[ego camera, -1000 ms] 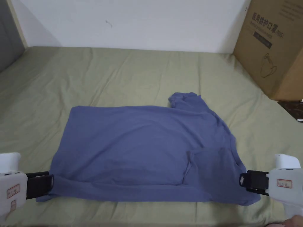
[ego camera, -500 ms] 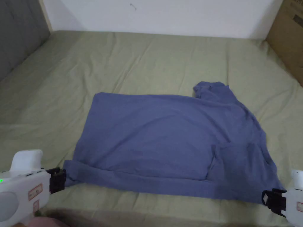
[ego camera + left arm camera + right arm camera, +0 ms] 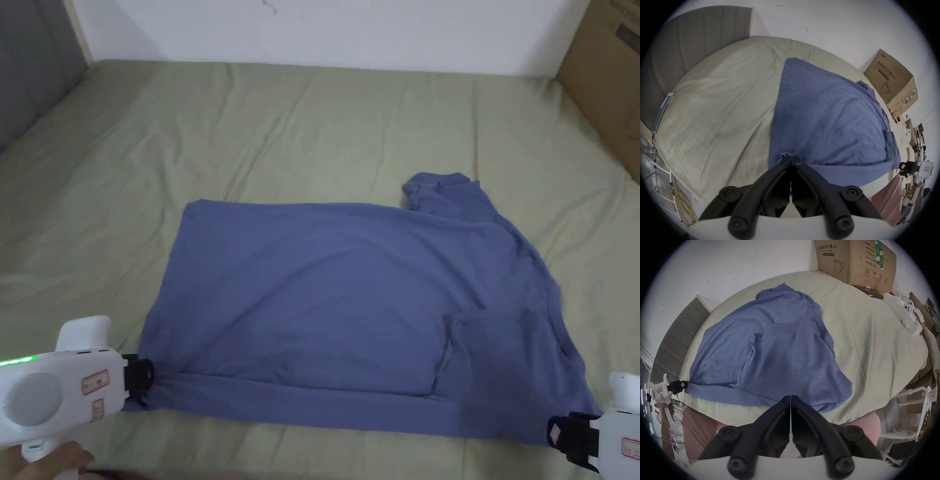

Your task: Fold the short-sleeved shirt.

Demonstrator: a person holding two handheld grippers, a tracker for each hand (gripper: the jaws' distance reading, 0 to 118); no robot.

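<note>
Blue shirt lies flat on the green bed, near edge folded up into a strip. Left tool is clenched on the shirt's near-left corner — fabric bunched between the jaws. Right tool is closed at the near-right hem — can't tell if it pinches cloth. Cardboard box at far right.

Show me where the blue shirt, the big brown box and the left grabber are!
Blue short-sleeved cotton shirt (image 3: pixel 325 294): head view, middle of its flat body.
Brown cardboard box (image 3: pixel 855 261): right gripper view, its front face.
Left white hand-held gripper (image 3: pixel 142 377): head view, black jaw tips at the shirt's near corner.
</note>
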